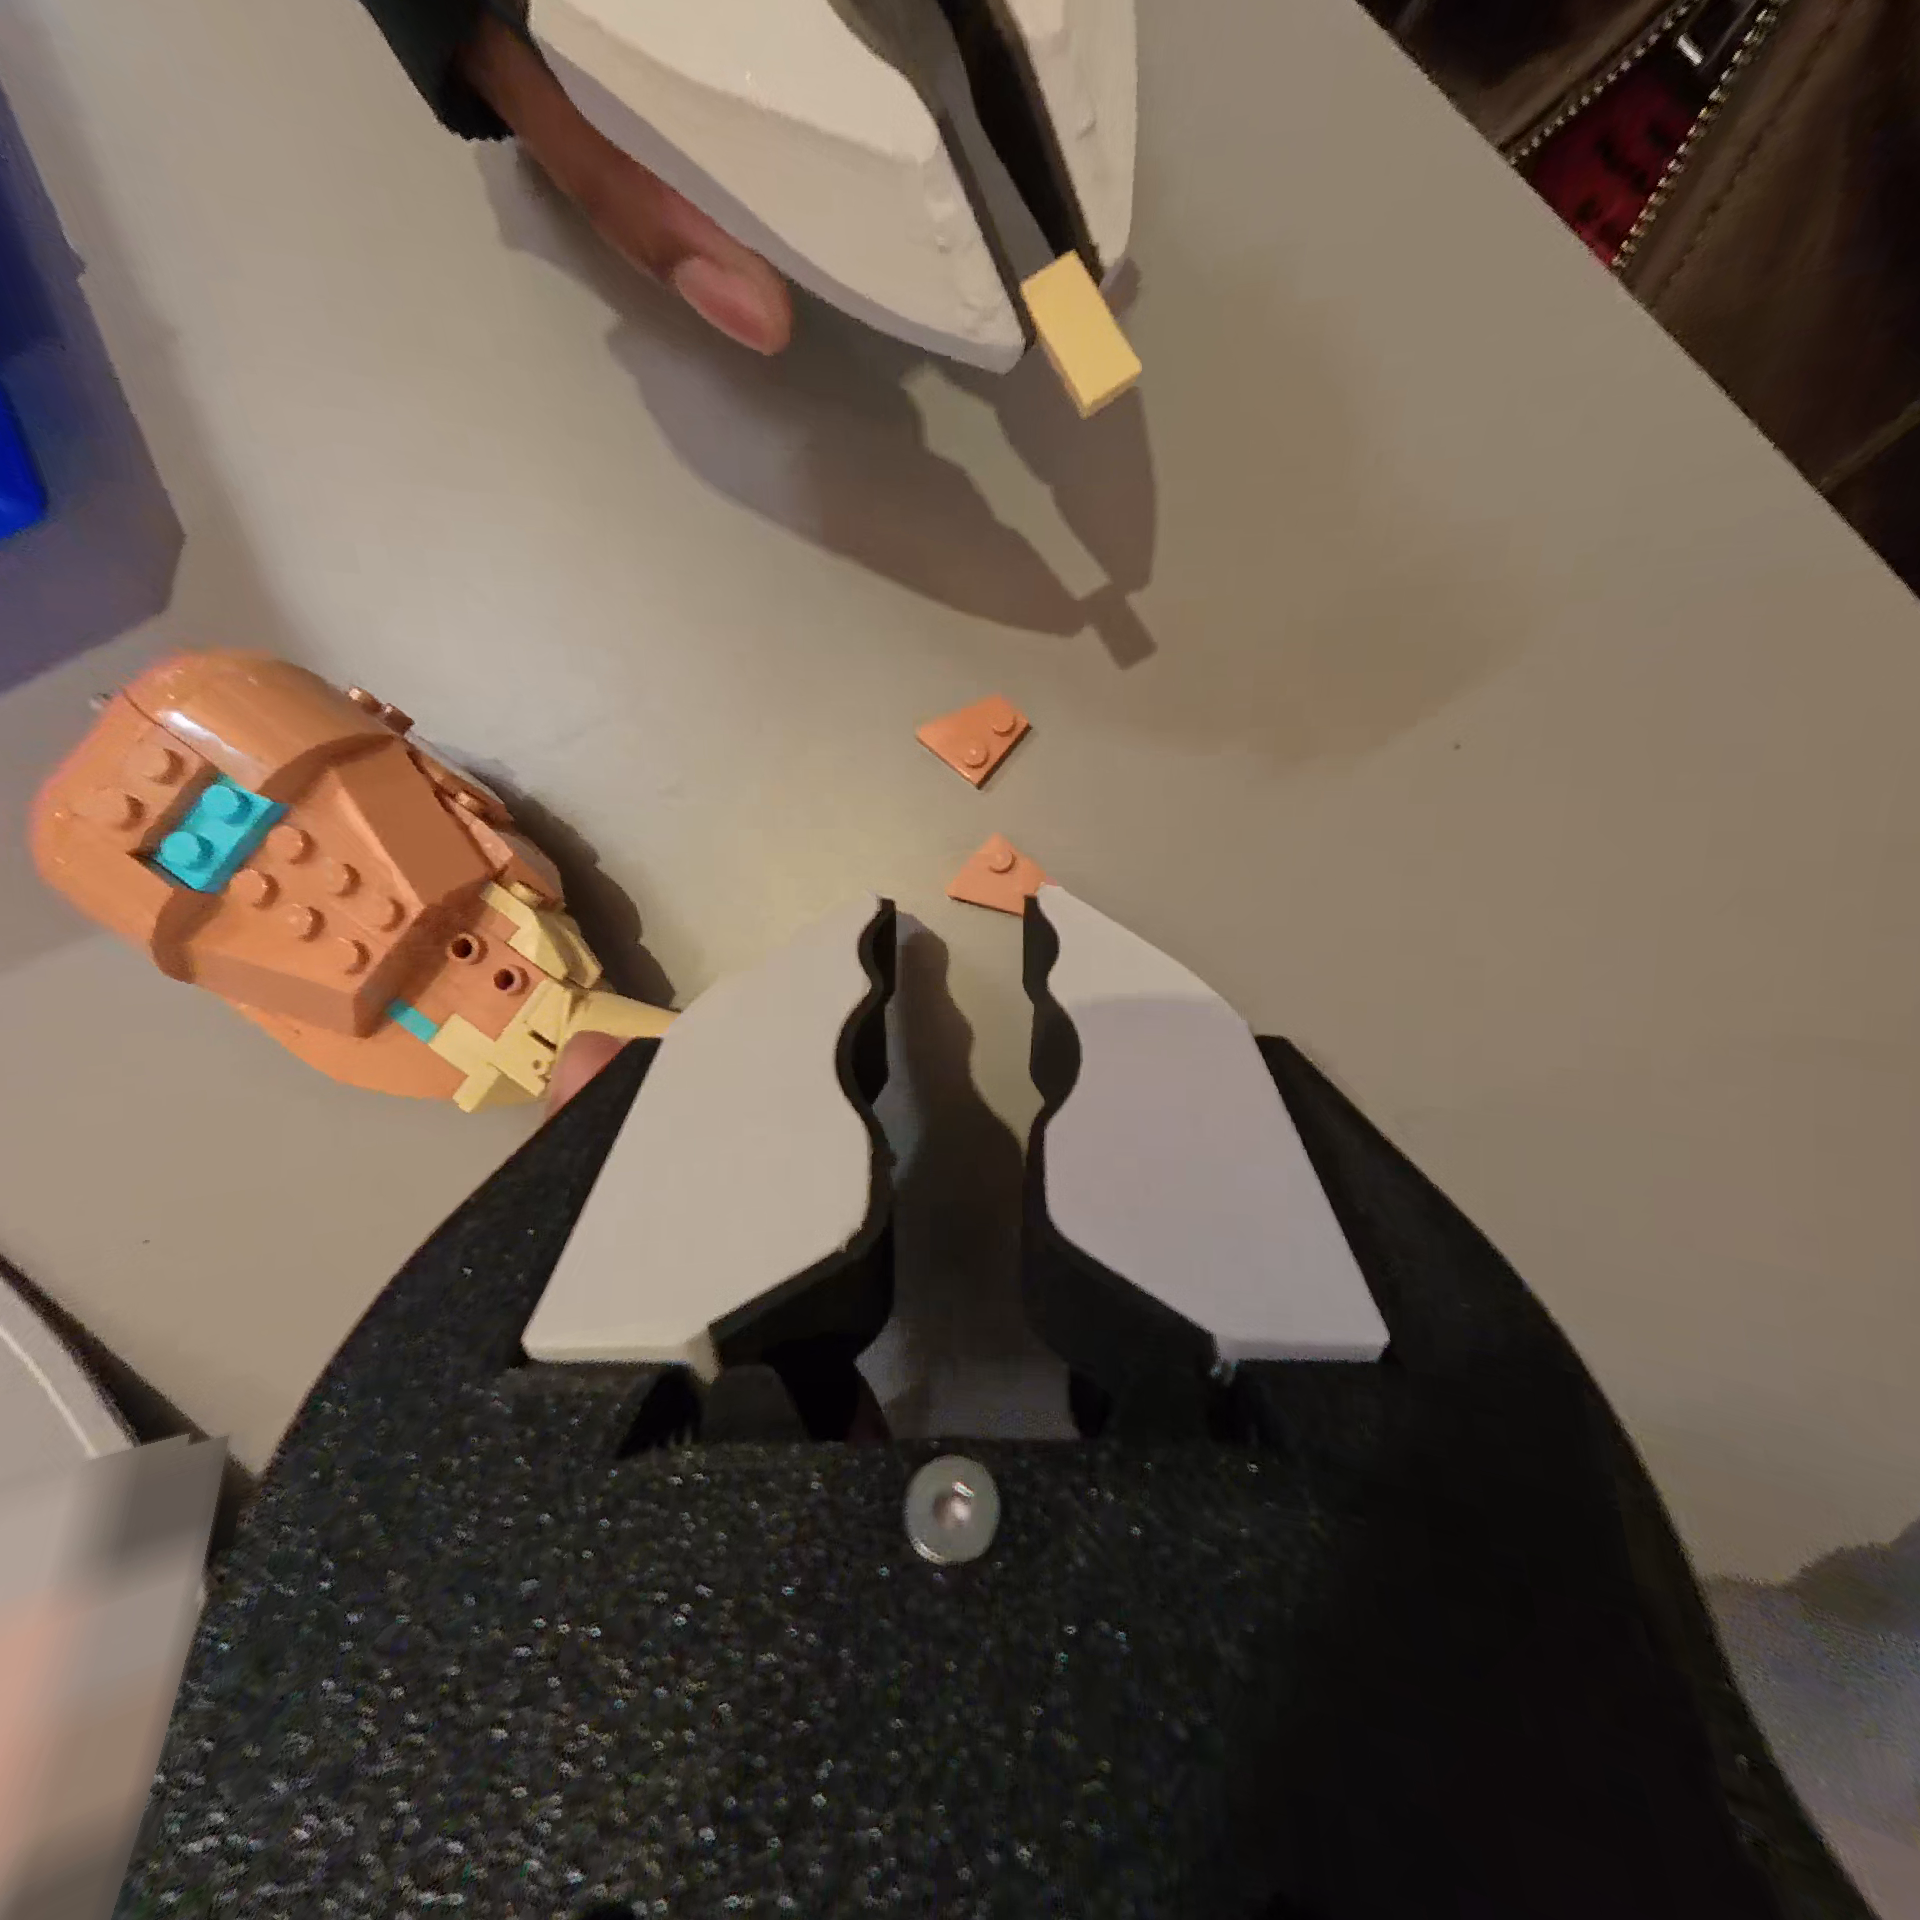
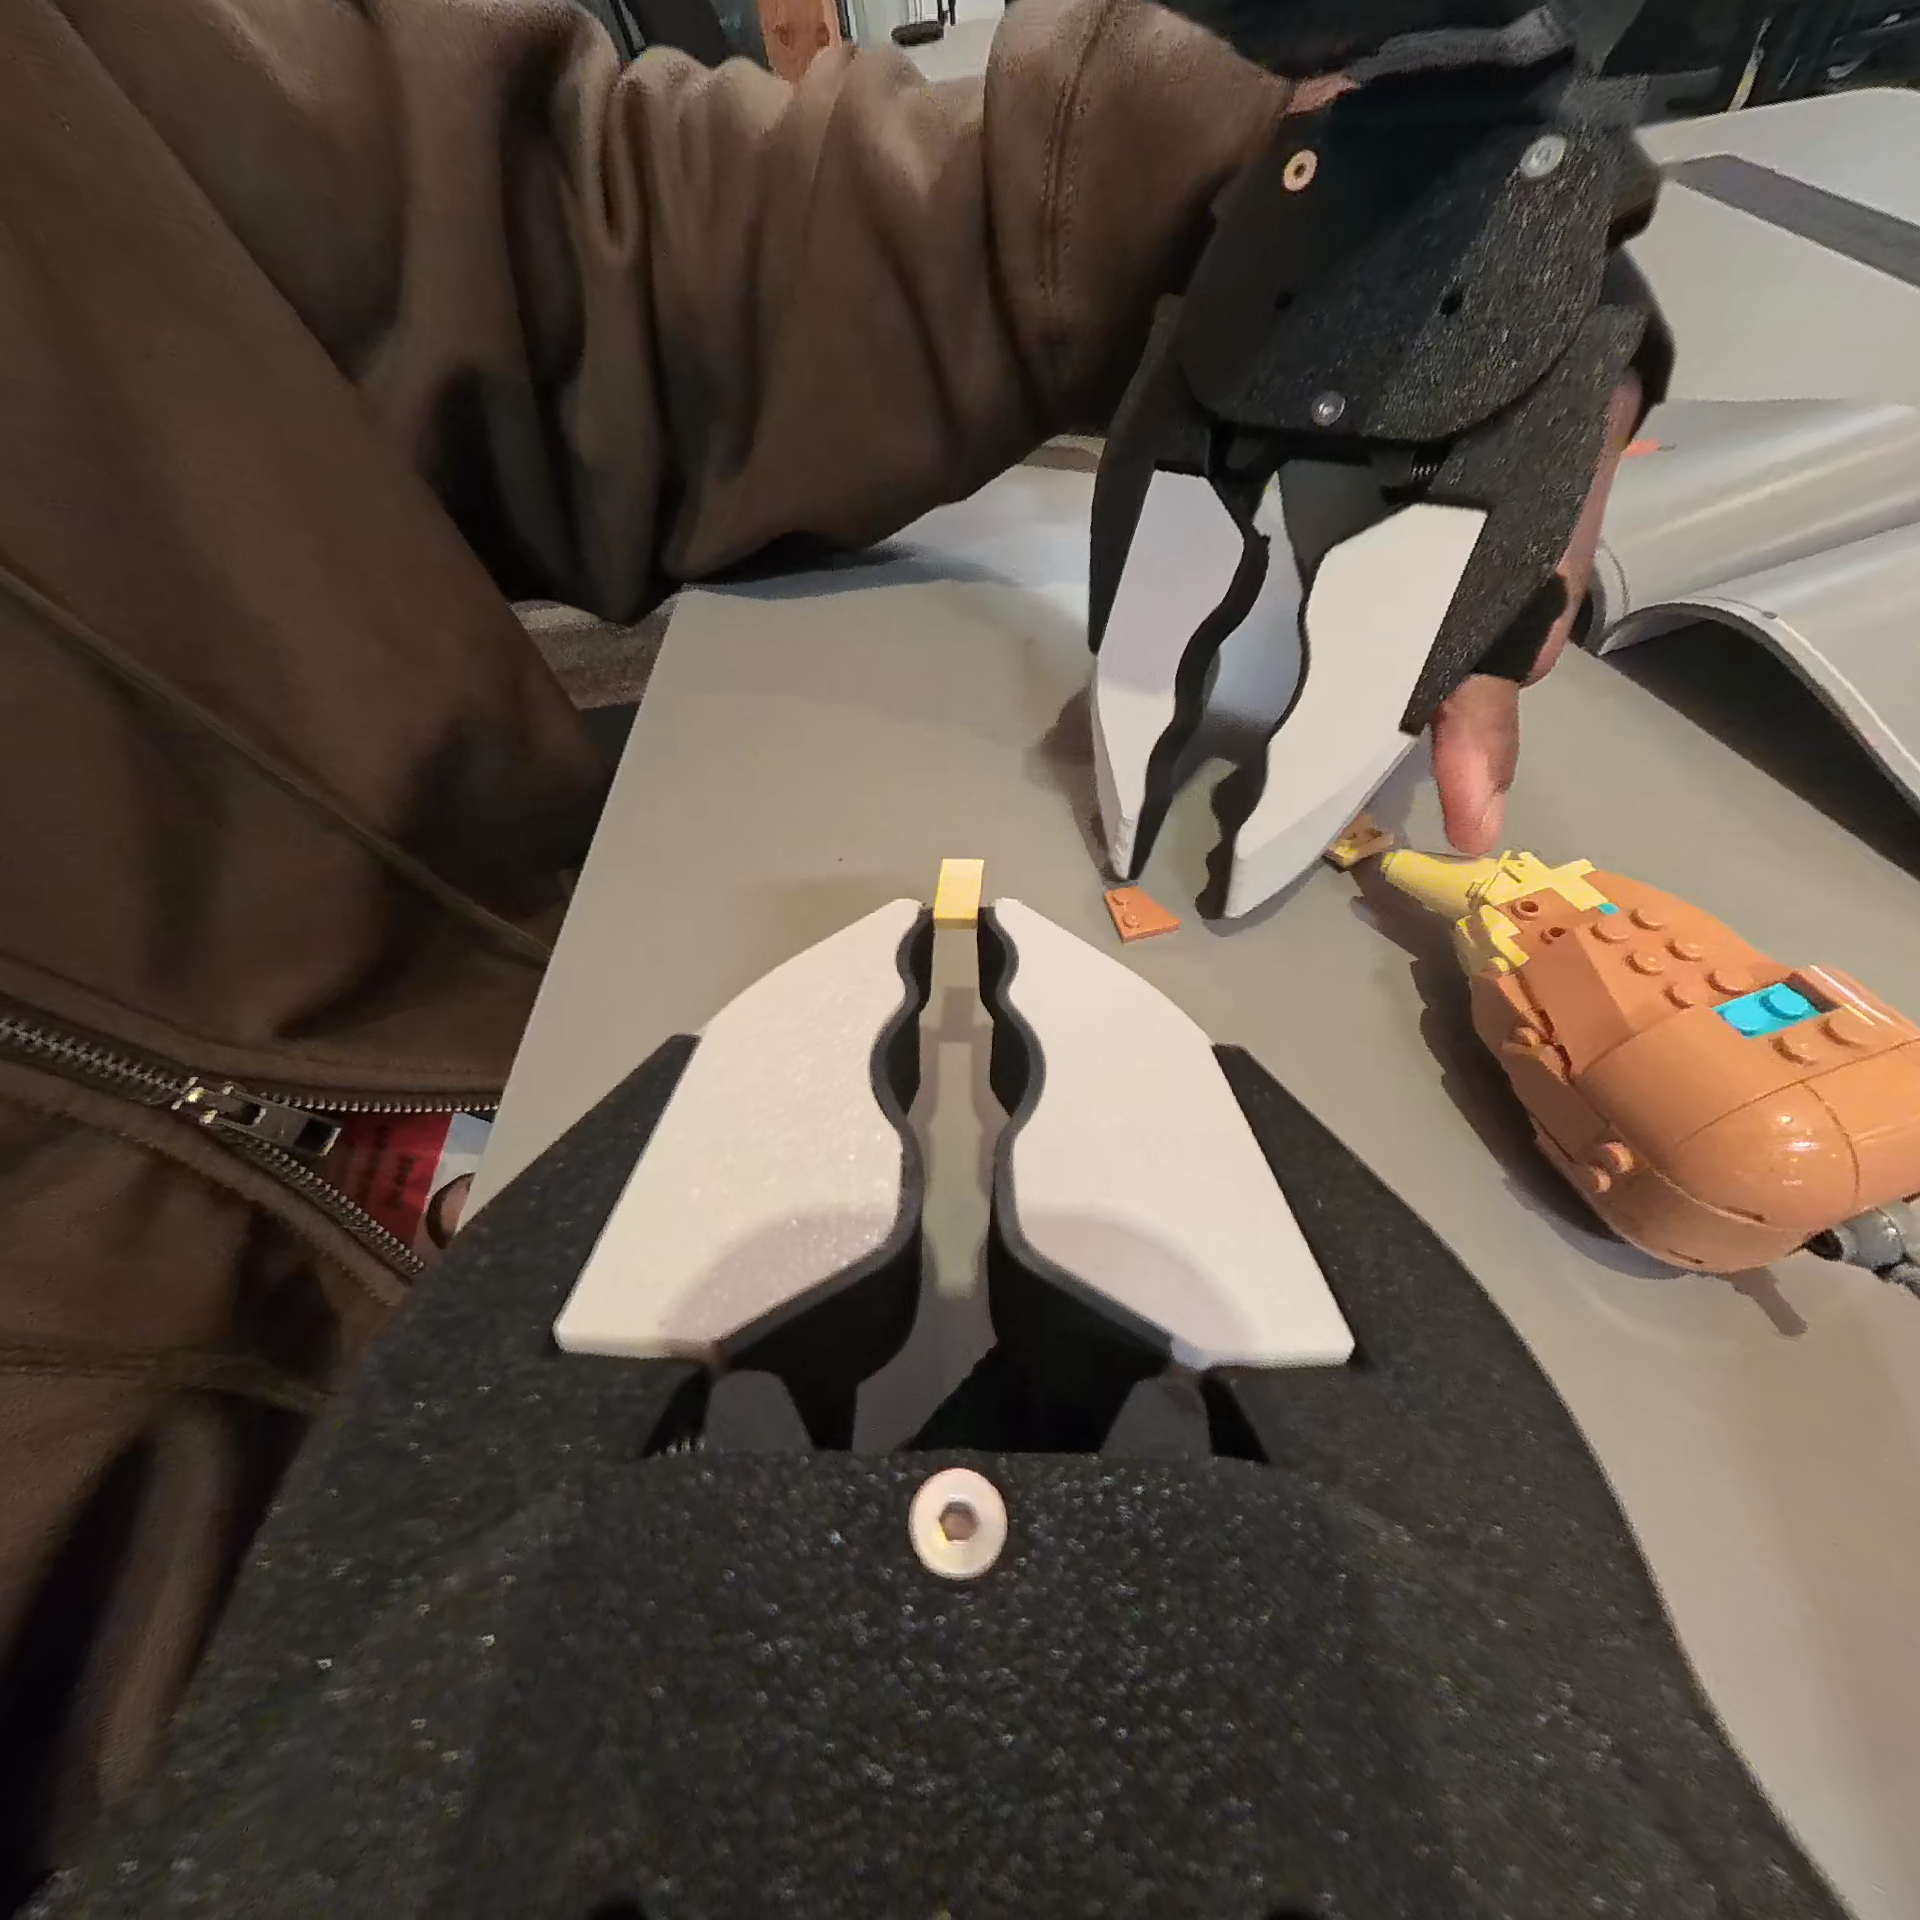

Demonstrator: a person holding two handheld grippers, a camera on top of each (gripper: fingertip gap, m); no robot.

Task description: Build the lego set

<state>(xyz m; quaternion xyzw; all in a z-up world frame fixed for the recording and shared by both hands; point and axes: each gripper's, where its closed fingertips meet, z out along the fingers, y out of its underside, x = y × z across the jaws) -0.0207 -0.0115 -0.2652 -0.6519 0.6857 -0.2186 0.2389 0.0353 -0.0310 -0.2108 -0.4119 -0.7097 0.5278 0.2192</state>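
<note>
An orange-brown lego model (image 1: 281, 883) with a turquoise brick and a tan tip lies on its side on the grey table (image 1: 1455, 935); it also shows in the right wrist view (image 2: 1662, 1060). My left gripper (image 1: 961, 914) is open and empty, tips just above the table beside a small orange wedge plate (image 1: 992, 873). A second wedge plate (image 1: 977, 740) lies just beyond. My right gripper (image 2: 956, 914) is shut on a tan flat tile (image 2: 958, 888) and holds it above the table. The left wrist view shows that tile (image 1: 1081, 338) high at the top.
The person's brown jacket (image 2: 416, 416) fills the left of the right wrist view, past the table's edge. An open booklet (image 2: 1766, 582) lies behind the model. A finger (image 2: 1470, 769) rests by the model's tan tip. A blue box (image 1: 21, 468) stands far left.
</note>
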